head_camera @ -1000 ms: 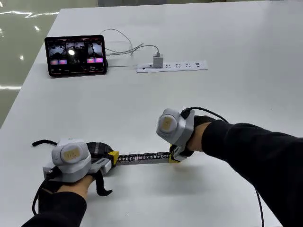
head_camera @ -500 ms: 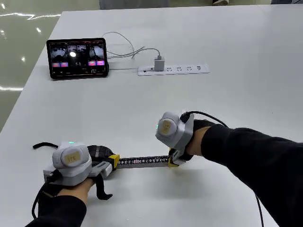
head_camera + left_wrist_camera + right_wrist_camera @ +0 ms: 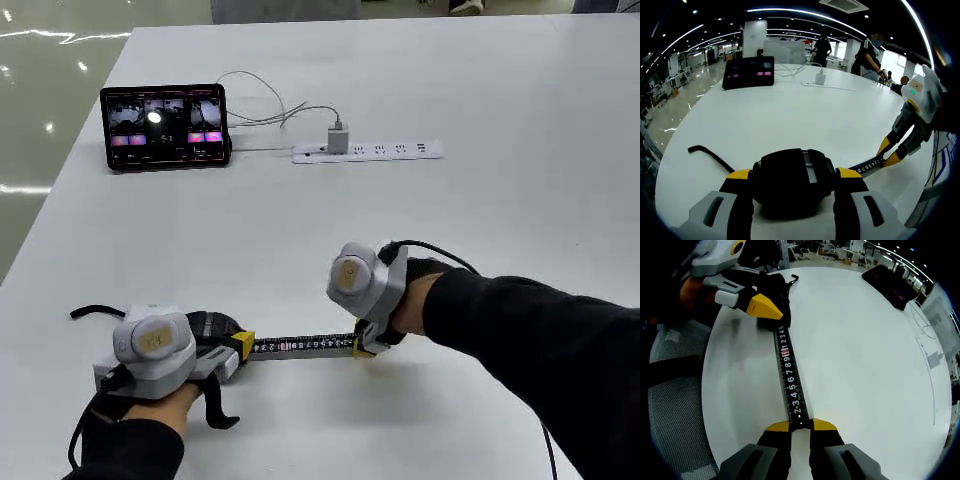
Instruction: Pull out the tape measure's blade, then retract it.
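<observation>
Works on a broad white tabletop (image 3: 480,120). Clamps the black rounded tape-measure case (image 3: 792,182), lower left of the head view, with the left gripper (image 3: 228,350), jaws spread to its width. Pinches the tip of the dark numbered blade (image 3: 789,380) with the right gripper (image 3: 800,426), jaws nearly together, lower centre. Lies flat, drawn out left to right between them. Upper left: dark tablet (image 3: 165,125), white power strip (image 3: 368,150) just right, well apart from the blade.
</observation>
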Demonstrator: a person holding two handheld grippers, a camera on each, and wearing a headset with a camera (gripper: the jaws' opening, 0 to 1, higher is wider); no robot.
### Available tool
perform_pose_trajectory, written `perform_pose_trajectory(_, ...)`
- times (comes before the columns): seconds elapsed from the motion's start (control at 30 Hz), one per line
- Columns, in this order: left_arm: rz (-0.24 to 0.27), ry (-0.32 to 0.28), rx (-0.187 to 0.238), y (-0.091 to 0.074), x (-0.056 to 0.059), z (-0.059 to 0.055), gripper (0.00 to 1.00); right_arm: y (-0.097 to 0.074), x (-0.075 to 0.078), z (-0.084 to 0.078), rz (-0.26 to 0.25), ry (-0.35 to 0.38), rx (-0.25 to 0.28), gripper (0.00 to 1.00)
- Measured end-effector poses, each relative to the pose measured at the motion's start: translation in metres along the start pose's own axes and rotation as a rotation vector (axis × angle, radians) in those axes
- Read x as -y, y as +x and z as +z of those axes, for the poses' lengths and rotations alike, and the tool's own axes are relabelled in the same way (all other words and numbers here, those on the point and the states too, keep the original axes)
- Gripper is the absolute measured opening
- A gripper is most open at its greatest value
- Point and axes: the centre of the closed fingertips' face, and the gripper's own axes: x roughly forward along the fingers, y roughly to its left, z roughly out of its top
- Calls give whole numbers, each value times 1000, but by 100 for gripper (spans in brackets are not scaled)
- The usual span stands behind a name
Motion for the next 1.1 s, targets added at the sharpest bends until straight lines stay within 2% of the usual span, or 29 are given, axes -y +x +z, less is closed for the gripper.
perform_pose_trajectory(0.57, -1, -4, 0, -1, 0, 0, 60, 2, 0, 6, 2, -6, 5, 9)
perform_pose_trajectory(0.7, -1, -5, 0, -1, 0, 0, 60, 3, 0, 8, 6, 19, 13, 8)
perform_pose_trajectory(1.1, -3, -5, 1, -1, 0, 0, 60, 4, -2, 12, 3, -6, 28, 9)
